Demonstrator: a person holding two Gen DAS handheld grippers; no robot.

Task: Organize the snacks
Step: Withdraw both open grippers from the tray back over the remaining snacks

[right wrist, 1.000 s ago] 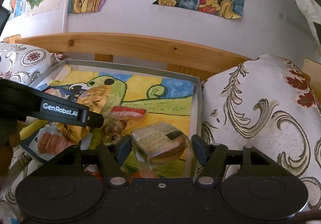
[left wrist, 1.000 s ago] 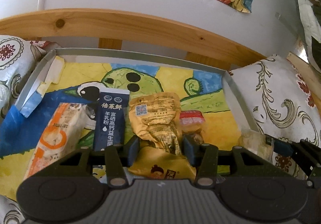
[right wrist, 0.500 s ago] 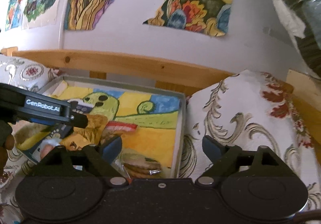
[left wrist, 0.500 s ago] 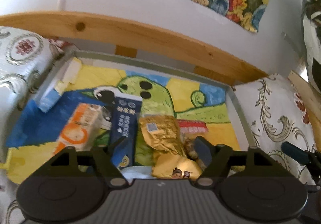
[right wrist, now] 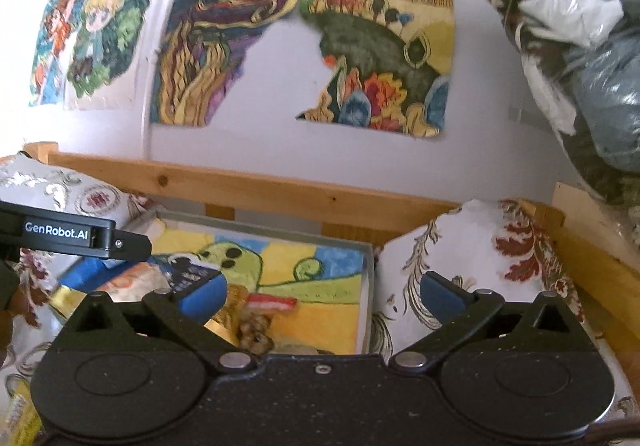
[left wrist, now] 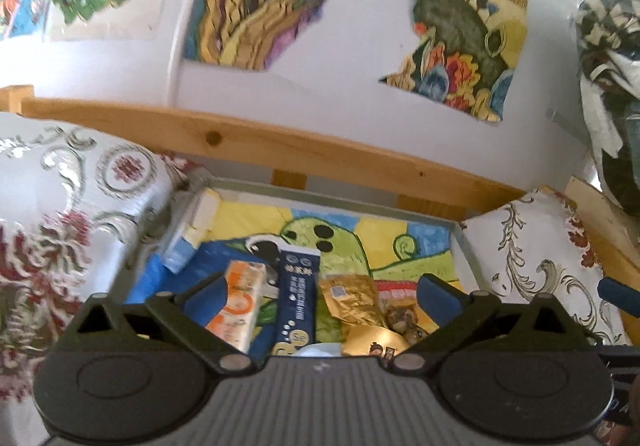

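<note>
A grey-rimmed tray (left wrist: 466, 246) with a colourful painted lining holds the snacks. In it lie an orange-and-white packet (left wrist: 240, 306), a dark blue carton (left wrist: 298, 298), a gold foil packet (left wrist: 354, 298), a red-and-white wrapper (left wrist: 396, 285) and a brown nutty snack (left wrist: 402, 320). My left gripper (left wrist: 322, 296) hangs open above them, holding nothing. My right gripper (right wrist: 324, 296) is open and empty too, raised over the tray's (right wrist: 370, 286) right part. The left gripper's arm (right wrist: 72, 236) crosses the right wrist view at the left.
Patterned cushions flank the tray, one to its left (left wrist: 72, 214) and one to its right (left wrist: 532, 246). A wooden rail (left wrist: 280, 150) runs behind it under a white wall with torn paintings (left wrist: 456, 42). A bagged bundle (right wrist: 580, 46) sits at upper right.
Both grippers opened, let go of their snacks into the tray, and rose up and back. The tray now looks smaller and lower in both views.
</note>
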